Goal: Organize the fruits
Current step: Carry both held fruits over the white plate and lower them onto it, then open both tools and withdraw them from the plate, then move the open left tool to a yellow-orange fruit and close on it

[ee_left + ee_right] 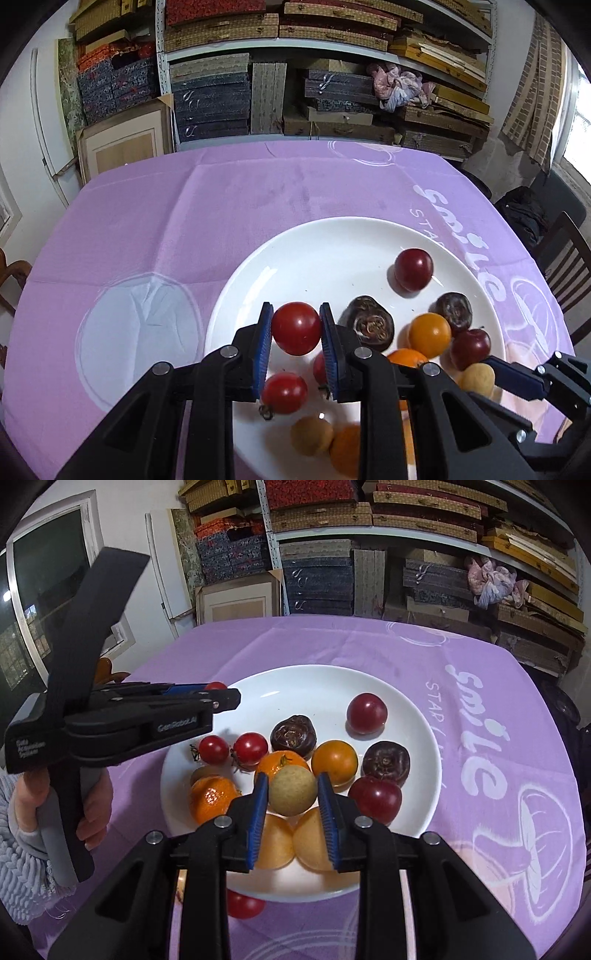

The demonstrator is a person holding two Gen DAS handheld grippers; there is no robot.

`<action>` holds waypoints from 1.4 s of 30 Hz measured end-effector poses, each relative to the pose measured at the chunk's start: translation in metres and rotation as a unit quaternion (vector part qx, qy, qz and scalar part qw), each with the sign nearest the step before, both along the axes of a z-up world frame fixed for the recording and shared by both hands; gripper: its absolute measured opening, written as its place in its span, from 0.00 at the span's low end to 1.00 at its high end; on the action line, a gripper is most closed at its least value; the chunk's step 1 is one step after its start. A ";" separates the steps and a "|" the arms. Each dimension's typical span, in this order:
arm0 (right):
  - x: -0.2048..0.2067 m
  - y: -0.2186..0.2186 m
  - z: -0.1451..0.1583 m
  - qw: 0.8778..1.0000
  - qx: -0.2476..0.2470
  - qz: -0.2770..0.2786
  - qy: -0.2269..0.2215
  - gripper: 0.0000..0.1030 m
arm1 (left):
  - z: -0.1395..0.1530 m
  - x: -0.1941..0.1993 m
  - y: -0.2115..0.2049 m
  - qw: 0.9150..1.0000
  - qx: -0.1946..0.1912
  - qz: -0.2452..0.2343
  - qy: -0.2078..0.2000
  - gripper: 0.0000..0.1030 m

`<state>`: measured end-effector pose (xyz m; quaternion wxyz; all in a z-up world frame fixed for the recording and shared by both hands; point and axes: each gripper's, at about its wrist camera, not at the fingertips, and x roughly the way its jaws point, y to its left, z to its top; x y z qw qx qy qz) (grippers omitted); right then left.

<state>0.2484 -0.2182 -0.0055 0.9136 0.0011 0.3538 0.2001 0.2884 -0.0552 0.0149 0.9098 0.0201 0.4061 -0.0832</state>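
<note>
A white plate on the purple tablecloth holds several fruits: red tomatoes, oranges, dark red plums, dark brown water chestnuts and tan longans. My left gripper is shut on a red tomato and holds it above the plate's left part. My right gripper is shut on a tan longan above the plate's near side. The left gripper also shows in the right wrist view, and the right gripper's blue finger shows in the left wrist view.
A red tomato lies on the tablecloth just off the plate's near edge. Shelves of stacked boxes stand behind the table. A dark chair stands at the right. A hand holds the left gripper's handle.
</note>
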 end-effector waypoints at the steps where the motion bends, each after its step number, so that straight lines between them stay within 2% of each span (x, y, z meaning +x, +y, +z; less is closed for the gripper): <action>1: 0.002 -0.001 -0.002 1.000 0.006 0.002 0.002 0.27 | -0.004 0.007 0.000 1.000 0.000 0.003 0.008 0.25; 2: 0.003 -0.002 -0.005 1.000 0.014 0.003 0.000 0.29 | -0.009 0.013 0.001 1.000 -0.001 0.005 0.017 0.25; 4: 0.001 -0.003 -0.007 1.000 0.017 0.004 -0.001 0.42 | -0.017 0.019 0.005 1.000 -0.006 0.008 0.026 0.25; 8: -0.007 -0.005 -0.002 1.000 0.021 0.008 -0.010 0.42 | -0.023 0.023 0.009 0.999 -0.014 0.013 0.031 0.25; 11: -0.019 -0.011 0.009 0.999 0.033 0.005 -0.021 0.51 | -0.022 0.020 0.014 0.999 -0.021 0.016 0.034 0.26; 13: -0.032 -0.017 0.015 0.999 0.035 0.001 -0.032 0.56 | -0.019 0.015 0.018 0.999 -0.023 0.022 0.027 0.39; 17: -0.063 -0.032 0.020 0.998 0.029 -0.015 -0.048 0.63 | -0.006 -0.004 0.027 0.999 -0.029 0.025 0.016 0.41; 19: -0.079 -0.044 0.018 0.997 0.041 -0.029 -0.054 0.72 | 0.001 -0.020 0.031 0.999 -0.031 0.024 0.006 0.43; 20: -0.086 -0.051 0.015 0.996 0.049 -0.038 -0.058 0.75 | 0.003 -0.030 0.033 0.999 -0.030 0.024 0.000 0.48; 22: -0.098 -0.062 0.011 0.994 0.064 -0.056 -0.066 0.88 | 0.004 -0.051 0.036 0.999 -0.028 0.028 -0.008 0.57; 28: -0.125 -0.086 -0.010 0.991 0.081 -0.091 -0.063 0.93 | -0.005 -0.116 0.038 1.000 -0.019 0.016 -0.007 0.58; 32: -0.135 -0.100 -0.021 0.987 0.088 -0.117 -0.061 0.94 | -0.013 -0.154 0.036 1.000 -0.025 0.012 -0.001 0.66; 35: -0.137 -0.112 -0.023 0.984 0.103 -0.131 -0.065 0.96 | -0.016 -0.183 0.030 1.000 -0.024 0.001 -0.007 0.67; 42: -0.133 -0.137 -0.030 0.975 0.152 -0.158 -0.040 0.96 | -0.021 -0.234 -0.001 0.998 0.027 -0.023 -0.052 0.83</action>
